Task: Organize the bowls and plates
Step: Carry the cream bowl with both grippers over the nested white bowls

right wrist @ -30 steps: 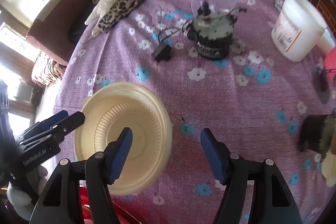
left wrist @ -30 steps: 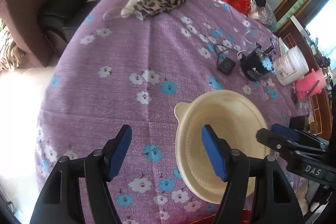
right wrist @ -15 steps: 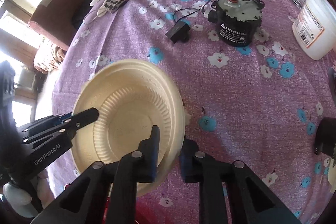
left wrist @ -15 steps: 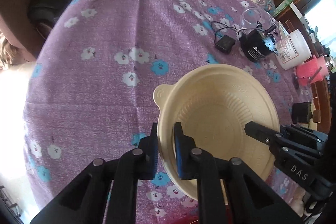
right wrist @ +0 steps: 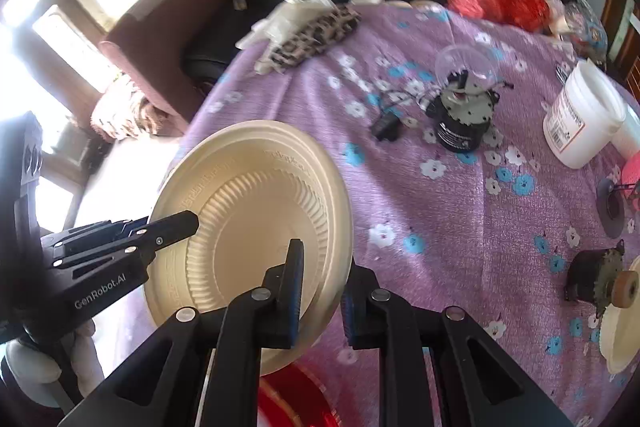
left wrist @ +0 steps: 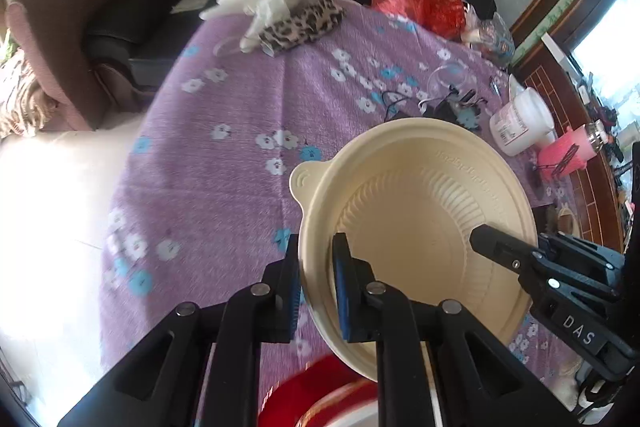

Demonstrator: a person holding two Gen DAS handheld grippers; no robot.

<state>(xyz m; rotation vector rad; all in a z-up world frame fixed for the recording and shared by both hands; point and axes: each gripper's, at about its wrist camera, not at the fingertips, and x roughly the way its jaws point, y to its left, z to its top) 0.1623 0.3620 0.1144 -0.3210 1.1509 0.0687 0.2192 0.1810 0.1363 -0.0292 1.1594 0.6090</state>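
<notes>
A cream disposable bowl (left wrist: 416, 211) with a ribbed inside and a small tab is held tilted above the purple flowered tablecloth (left wrist: 224, 115). My left gripper (left wrist: 318, 283) is shut on its left rim. My right gripper (right wrist: 322, 281) is shut on its right rim; the bowl shows in the right wrist view (right wrist: 256, 211) too. Each gripper appears in the other's view, the right one (left wrist: 532, 267) and the left one (right wrist: 132, 239). Another cream dish (right wrist: 618, 331) lies at the table's right edge.
A red container (left wrist: 320, 395) sits below the bowl at the near edge. On the table are a black motor (right wrist: 460, 119), a small black adapter (right wrist: 386, 127), a white tub (right wrist: 580, 119), a leopard-print cloth (left wrist: 300, 23), a red bag (left wrist: 420, 1) and a pink bottle (left wrist: 568, 151).
Both grippers closed on the bowl's opposite rims about half a second ago. Since then they have lifted it off the table and tilted it up.
</notes>
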